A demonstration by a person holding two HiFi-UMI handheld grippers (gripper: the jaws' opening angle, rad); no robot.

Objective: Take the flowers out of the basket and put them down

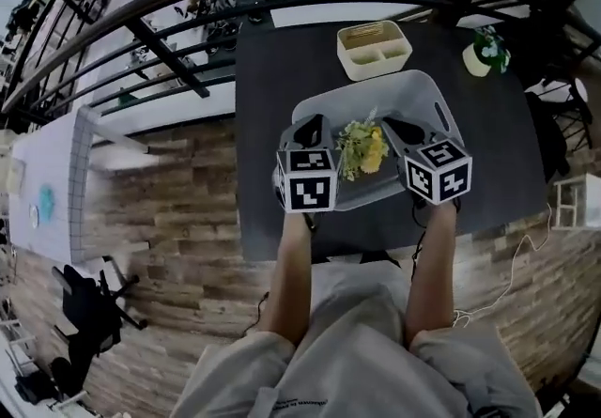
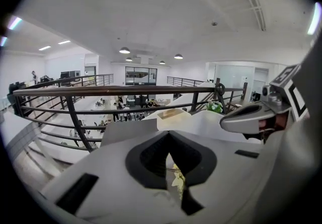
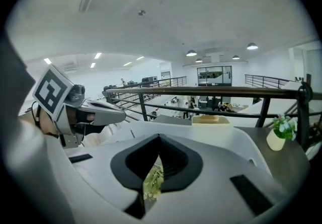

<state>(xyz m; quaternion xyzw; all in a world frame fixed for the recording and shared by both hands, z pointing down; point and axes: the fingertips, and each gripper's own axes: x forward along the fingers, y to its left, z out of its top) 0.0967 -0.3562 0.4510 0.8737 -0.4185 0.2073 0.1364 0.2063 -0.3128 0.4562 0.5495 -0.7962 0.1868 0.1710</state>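
Nearest, the left tongs (image 2: 168,135) and the right tongs (image 3: 159,138) are each seen drawn narrow, with a sprig of the yellow and green flower bunch (image 1: 362,148) caught in each gap. The bunch is thus held between the two tongs and appears pinched from both sides. Below the tongs lies the pale grey plastic basket (image 1: 413,83), over which the bunch is held; whether it is clear of the basket floor cannot be told. The lifting-out step is judged to be in hand. Next, both tongs should be raised together past the rim, then carried to bare dark desk (image 1: 282,78). Beyond the tongs stands a cream divided box (image 1: 374,50).
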